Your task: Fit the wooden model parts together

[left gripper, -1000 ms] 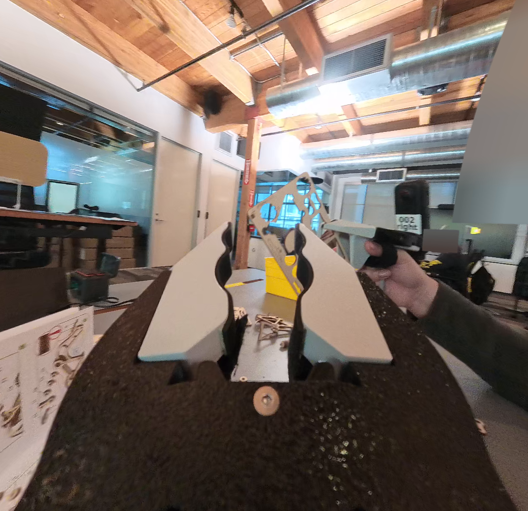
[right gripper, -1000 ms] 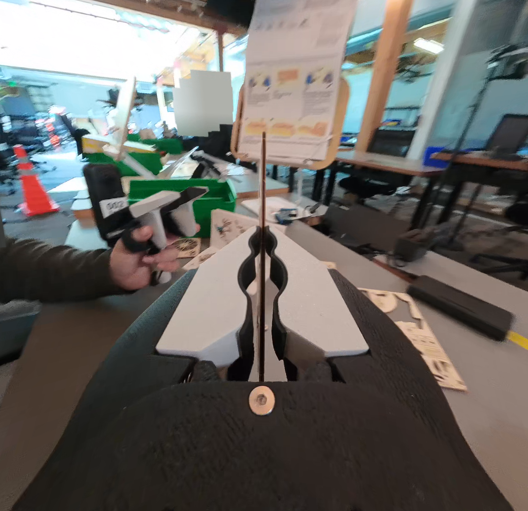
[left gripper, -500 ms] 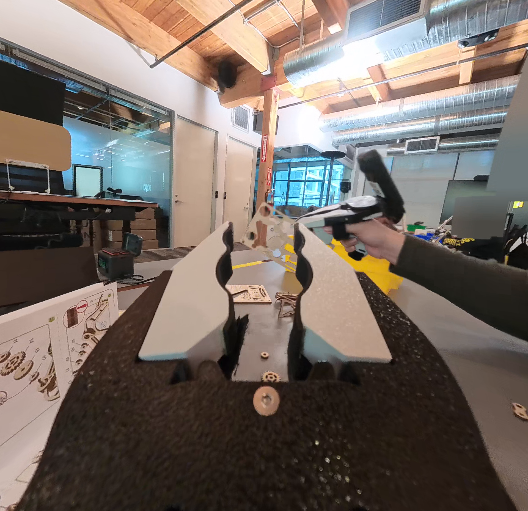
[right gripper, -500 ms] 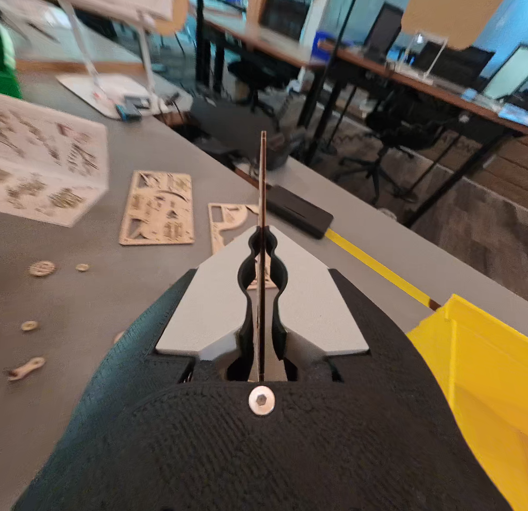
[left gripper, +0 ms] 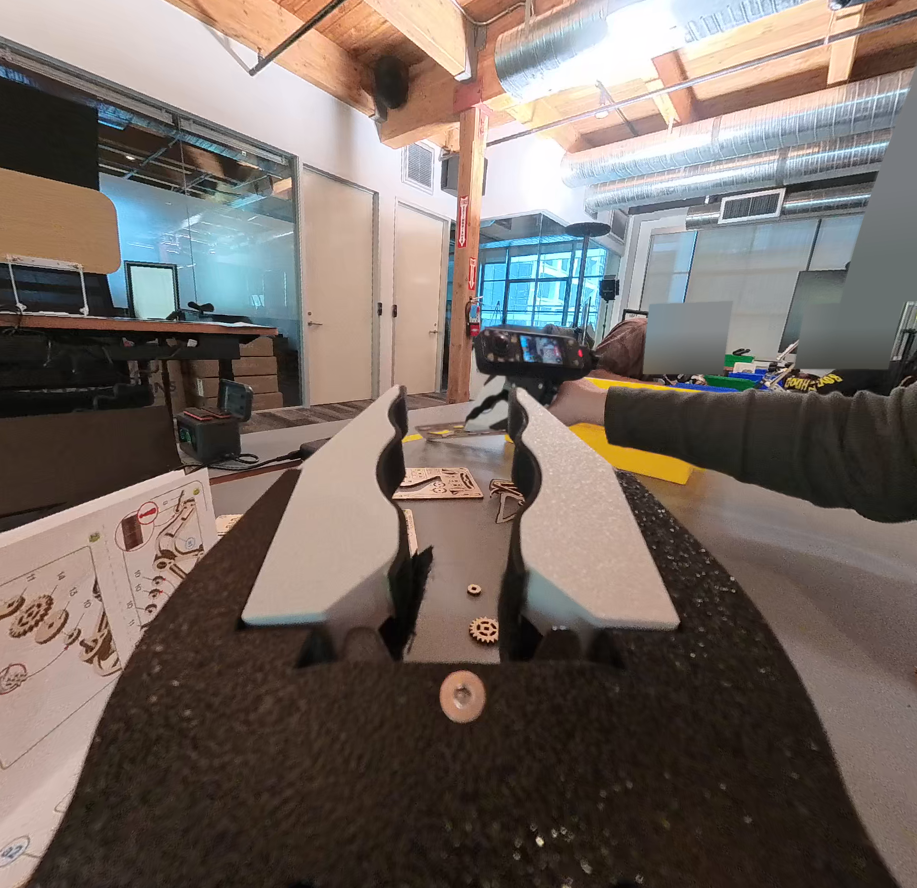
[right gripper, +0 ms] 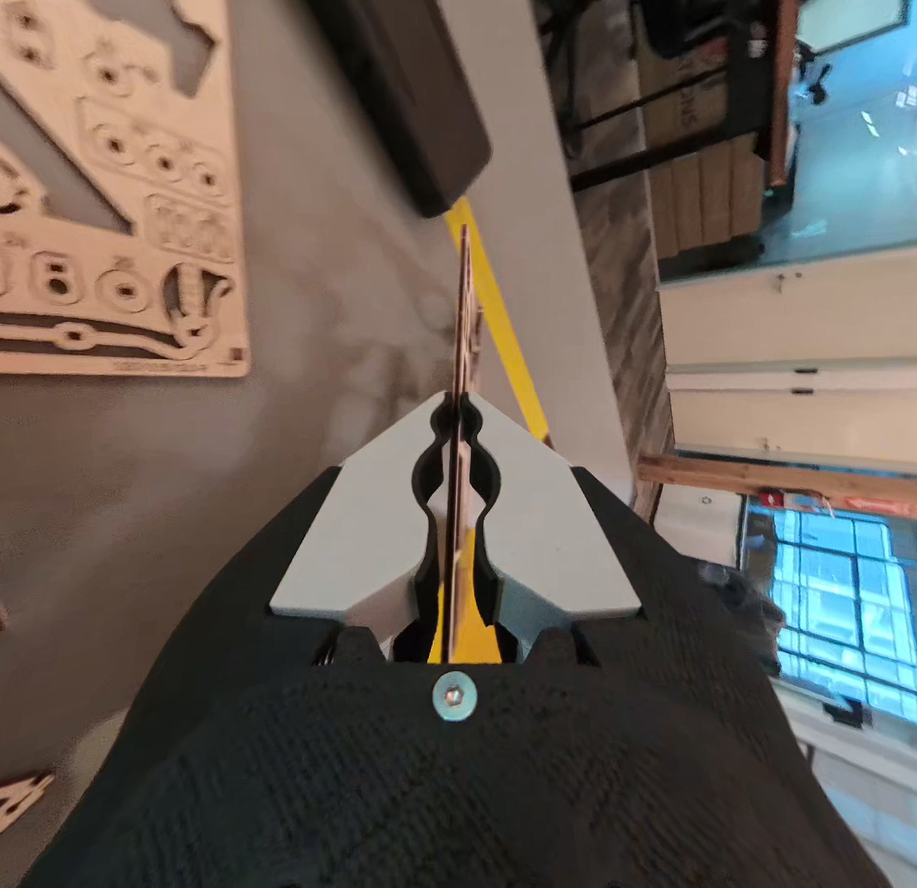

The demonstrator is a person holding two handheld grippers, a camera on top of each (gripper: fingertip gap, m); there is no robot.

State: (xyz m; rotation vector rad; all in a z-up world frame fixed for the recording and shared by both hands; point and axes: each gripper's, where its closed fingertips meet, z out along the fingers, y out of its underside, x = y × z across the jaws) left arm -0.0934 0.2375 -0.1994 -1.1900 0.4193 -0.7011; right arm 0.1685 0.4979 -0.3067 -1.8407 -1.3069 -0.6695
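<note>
The left gripper (left gripper: 456,412) is open and empty. The right gripper (right gripper: 457,397) clamps a thin wooden sheet (right gripper: 464,318) edge-on above the grey table (right gripper: 322,268).

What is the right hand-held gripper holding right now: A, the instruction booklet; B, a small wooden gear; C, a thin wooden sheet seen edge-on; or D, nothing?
C: the right hand-held gripper is shut on a thin wooden sheet seen edge-on; the small wooden gear lies on the table.
</note>
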